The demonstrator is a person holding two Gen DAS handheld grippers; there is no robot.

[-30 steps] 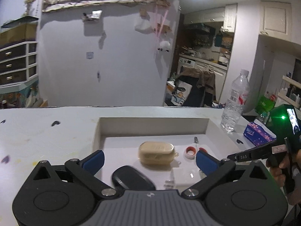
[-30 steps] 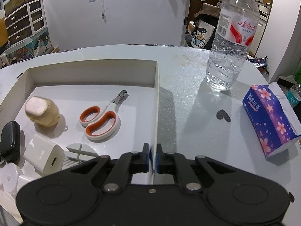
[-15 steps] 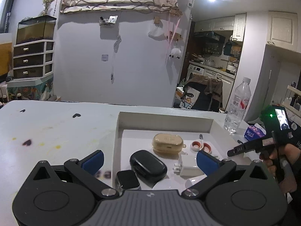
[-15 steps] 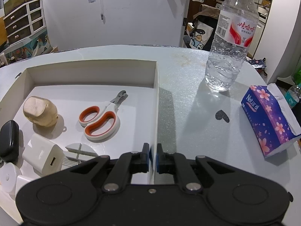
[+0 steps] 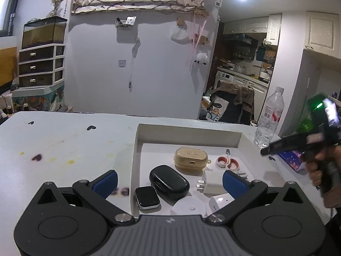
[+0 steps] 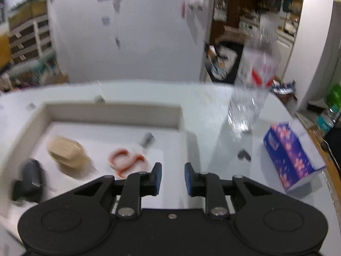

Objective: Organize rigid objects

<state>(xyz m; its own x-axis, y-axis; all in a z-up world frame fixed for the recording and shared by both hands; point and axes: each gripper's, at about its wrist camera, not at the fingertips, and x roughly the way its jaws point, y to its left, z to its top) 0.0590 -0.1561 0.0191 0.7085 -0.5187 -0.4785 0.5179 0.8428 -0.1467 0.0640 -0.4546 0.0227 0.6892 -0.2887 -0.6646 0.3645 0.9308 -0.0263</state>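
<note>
Inside the shallow white tray [image 5: 240, 137] lie the rigid objects, all on its floor. Toward the far wall sits a tan earbud case [image 5: 190, 156], lying flat with its port facing the near side. Just right of it are small scissors [image 5: 227, 162] with orange-lined handles, their tip pointing at the far wall. Nearer the left wrist camera rests a black oval case [image 5: 169, 182], and touching its near-left edge is a smartwatch body [image 5: 147, 197] with a dark screen. Right of the black case stands a white wall charger [image 5: 211, 184] with its prongs pointing left, partly hidden by a blue finger pad. At the tray's near edge are a round white puck [image 5: 189, 207] and a small white cube [image 5: 220, 200], close together.

The left gripper [image 5: 169, 181] hovers over the near end of the tray with its fingers spread wide and nothing between them. The right gripper [image 6: 172, 179] is parted by a narrow gap, holding nothing, and sits above the tray's right wall; its view is blurred.

Outward on the white table [image 5: 70, 140], a clear water bottle [image 5: 269, 119] stands upright beyond the tray's right corner, and a purple tissue pack [image 6: 293, 155] lies well to the right of the tray
</note>
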